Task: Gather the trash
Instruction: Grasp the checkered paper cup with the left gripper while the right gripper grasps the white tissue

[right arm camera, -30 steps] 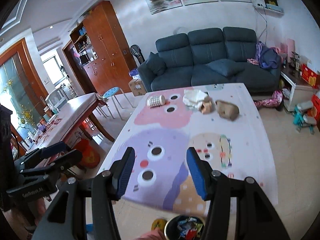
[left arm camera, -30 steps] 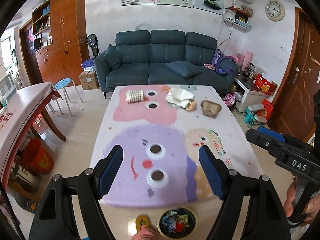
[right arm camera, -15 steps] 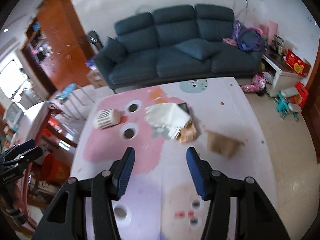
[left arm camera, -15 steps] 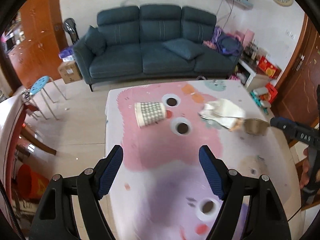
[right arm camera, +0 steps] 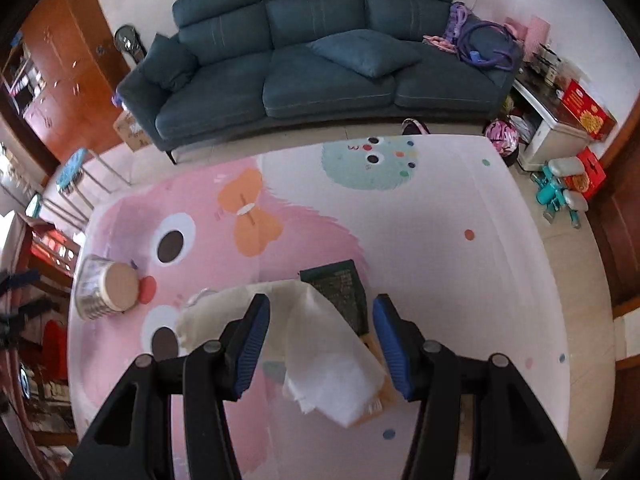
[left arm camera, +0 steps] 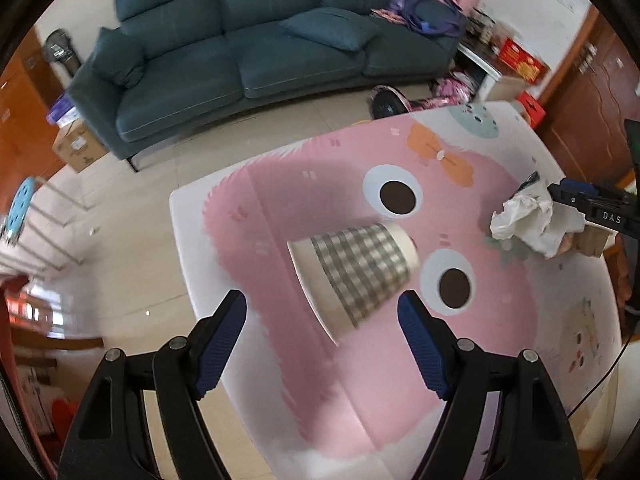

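Both tools gape: left tool (left arm camera: 322, 320) should straddle the cup (left arm camera: 354, 274) squarely; right tool (right arm camera: 320, 328) pinch the tissue (right arm camera: 320, 356) centrally.

Looking down steeply from each wrist, close over the pink cartoon-printed tablecloth (left arm camera: 280, 208), facing the dark teal sofa (right arm camera: 312, 48). Sharing the checked paper cup (left arm camera: 356, 272) (right arm camera: 105, 287) and crumpled white paper (left arm camera: 528, 220) (right arm camera: 320, 344).
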A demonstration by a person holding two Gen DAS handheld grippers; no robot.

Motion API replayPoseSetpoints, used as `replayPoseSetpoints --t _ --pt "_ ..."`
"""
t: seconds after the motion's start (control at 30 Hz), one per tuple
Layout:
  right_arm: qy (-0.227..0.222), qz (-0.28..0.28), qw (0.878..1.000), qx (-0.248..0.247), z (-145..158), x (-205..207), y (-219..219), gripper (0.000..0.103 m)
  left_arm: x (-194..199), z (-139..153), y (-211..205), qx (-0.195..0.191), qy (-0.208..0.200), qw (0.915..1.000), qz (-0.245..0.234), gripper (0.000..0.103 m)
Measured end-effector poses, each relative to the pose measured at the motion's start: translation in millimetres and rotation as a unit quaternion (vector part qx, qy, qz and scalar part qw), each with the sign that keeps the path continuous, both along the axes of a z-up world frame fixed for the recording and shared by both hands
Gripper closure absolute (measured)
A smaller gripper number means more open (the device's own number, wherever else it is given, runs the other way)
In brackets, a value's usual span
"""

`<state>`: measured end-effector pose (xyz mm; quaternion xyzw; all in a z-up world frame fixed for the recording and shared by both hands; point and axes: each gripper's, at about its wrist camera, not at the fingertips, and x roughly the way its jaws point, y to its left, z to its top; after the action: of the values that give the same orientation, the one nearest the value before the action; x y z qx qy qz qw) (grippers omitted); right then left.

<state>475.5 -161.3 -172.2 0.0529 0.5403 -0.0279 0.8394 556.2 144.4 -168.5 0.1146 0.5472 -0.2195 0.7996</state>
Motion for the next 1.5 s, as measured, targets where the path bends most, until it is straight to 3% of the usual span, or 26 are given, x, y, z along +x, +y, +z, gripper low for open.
replayPoseSetpoints --t 0.23,0.4,0.5,0.57,0.87,1.0,1.3,1.5 --pt "0.022 0.030 0.999 0.007 -14.6 2.1 14.3 0.057 28.2 -17.8 -11.3 0.025 0.000 0.9963 -0.082 0.026" --pt "0.007 0.034 0.999 0.030 -12.9 -7.9 20.9 0.059 43.7 -27.0 -24.9 0.036 0.006 0.9907 -0.131 0.026" --pt "0.009 0.035 0.998 0.053 -12.5 -11.7 23.8 0.072 50.9 -32.6 -29.1 0.037 0.011 0.9881 -0.149 0.026" --pt "0.011 0.041 0.998 0.056 -13.2 -15.1 28.3 0.072 56.3 -37.3 -31.1 0.041 0.011 0.9868 -0.156 0.027" --pt "0.023 0.033 0.992 0.116 -20.4 -27.0 38.2 0.076 73.6 -47.9 -32.0 -0.011 0.053 0.9824 -0.179 0.027" --pt "0.026 0.032 0.989 0.141 -21.2 -27.8 44.6 0.077 66.2 -49.1 -39.0 -0.041 0.082 0.9721 -0.216 0.027" --pt "0.027 0.026 0.985 0.167 -25.2 -30.3 51.0 0.078 36.0 -54.8 -65.0 -0.012 0.102 0.9476 -0.303 0.027" --pt "0.027 0.024 0.983 0.178 -27.0 -32.8 54.2 0.078 20.5 -58.3 -66.0 -0.007 0.109 0.9423 -0.316 0.033"
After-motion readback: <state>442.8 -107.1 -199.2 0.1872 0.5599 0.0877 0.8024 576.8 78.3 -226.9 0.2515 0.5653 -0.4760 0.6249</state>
